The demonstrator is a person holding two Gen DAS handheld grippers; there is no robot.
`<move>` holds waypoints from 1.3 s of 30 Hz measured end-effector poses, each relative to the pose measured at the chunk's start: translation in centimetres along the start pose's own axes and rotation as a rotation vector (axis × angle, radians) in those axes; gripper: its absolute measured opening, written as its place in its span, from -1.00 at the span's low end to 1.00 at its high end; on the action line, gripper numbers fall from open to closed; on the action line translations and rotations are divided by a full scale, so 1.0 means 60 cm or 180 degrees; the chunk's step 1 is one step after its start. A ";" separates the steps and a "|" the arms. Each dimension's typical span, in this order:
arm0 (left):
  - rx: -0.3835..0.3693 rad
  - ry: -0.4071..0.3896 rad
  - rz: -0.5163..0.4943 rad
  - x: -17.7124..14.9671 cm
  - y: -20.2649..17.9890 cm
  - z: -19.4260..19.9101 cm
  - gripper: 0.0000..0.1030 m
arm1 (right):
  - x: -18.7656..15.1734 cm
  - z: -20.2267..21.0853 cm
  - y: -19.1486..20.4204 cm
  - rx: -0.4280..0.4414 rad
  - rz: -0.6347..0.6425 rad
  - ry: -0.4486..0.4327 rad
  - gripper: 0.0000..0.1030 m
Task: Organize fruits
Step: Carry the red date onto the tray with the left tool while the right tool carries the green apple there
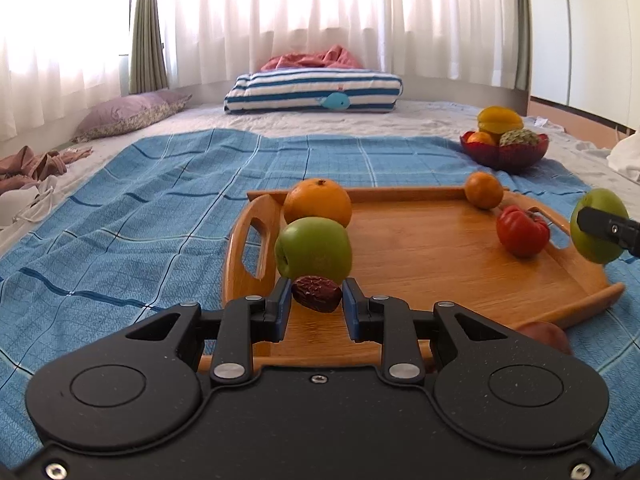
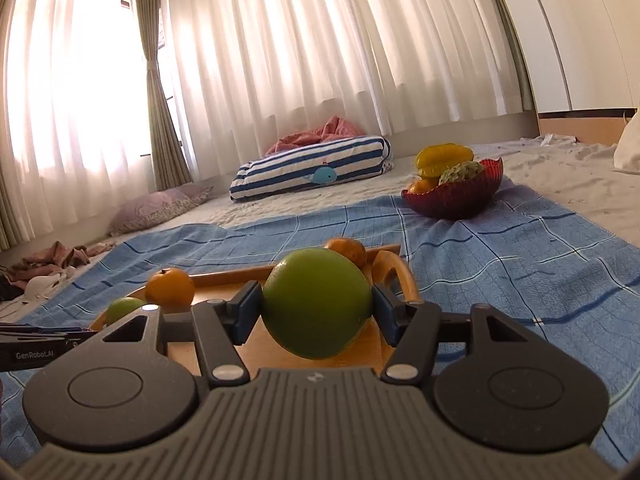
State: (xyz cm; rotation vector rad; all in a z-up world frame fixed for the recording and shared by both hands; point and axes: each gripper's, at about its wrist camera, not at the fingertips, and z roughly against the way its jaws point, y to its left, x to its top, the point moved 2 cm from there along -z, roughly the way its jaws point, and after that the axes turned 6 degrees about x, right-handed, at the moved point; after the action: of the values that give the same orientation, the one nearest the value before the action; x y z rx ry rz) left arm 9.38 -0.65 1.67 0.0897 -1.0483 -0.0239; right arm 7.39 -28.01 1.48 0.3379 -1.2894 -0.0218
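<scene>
- The left gripper [image 1: 317, 299] had its jaws drawn nearly together on a dark, wrinkled date [image 1: 317, 299]; both blue pads [image 1: 283, 302] pressed against its ends, and it sat above the near end of the wooden tray [image 1: 420, 256].
- Just beyond the date, a green apple [image 1: 313, 250] stood on the tray with a large orange [image 1: 318, 202] touching it from behind.
- A small orange [image 1: 484, 190] lay at the tray's far rim, and a red fruit [image 1: 522, 230] rested near the right handle.
- The right gripper [image 2: 316, 304] held its jaws about half apart, clamped on a big green fruit [image 2: 316, 304] from both sides, raised above the tray's right end.
- No earlier view showed those jaws moving.
- A red bowl [image 2: 456, 200] holding a yellow starfruit [image 2: 444, 156] and other fruit sat well apart on the blue cloth [image 2: 500, 248].
</scene>
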 end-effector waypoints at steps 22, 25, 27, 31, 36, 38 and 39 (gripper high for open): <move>0.0017 0.0224 0.0006 -0.004 -0.005 -0.062 -0.49 | -0.027 -0.062 -0.023 -0.0332 -0.0214 0.0442 0.21; 0.0014 0.0267 0.0018 -0.006 -0.004 -0.067 -0.49 | -0.028 -0.063 -0.020 -0.0337 -0.0186 0.0448 0.21; 0.0007 0.0288 0.0027 -0.007 -0.003 -0.070 -0.49 | -0.028 -0.063 -0.019 -0.0332 -0.0194 0.0448 0.21; 0.0017 0.0291 0.0008 -0.007 -0.003 -0.073 -0.49 | -0.029 -0.063 -0.019 -0.0342 -0.0175 0.0448 0.22; 0.0037 0.0322 0.0024 -0.011 -0.002 -0.078 -0.48 | -0.028 -0.063 -0.018 -0.0331 -0.0187 0.0443 0.23; 0.0037 0.0321 0.0024 -0.011 -0.002 -0.078 -0.48 | -0.028 -0.062 -0.018 -0.0330 -0.0189 0.0442 0.23; 0.0037 0.0321 0.0023 -0.011 -0.002 -0.078 -0.48 | -0.028 -0.062 -0.018 -0.0331 -0.0187 0.0442 0.23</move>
State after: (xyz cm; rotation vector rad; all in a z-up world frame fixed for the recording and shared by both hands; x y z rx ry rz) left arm 13.11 -0.44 -1.26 0.0966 -0.9481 -0.0067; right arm 10.63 -27.82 -1.23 0.2830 -1.1360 -0.1130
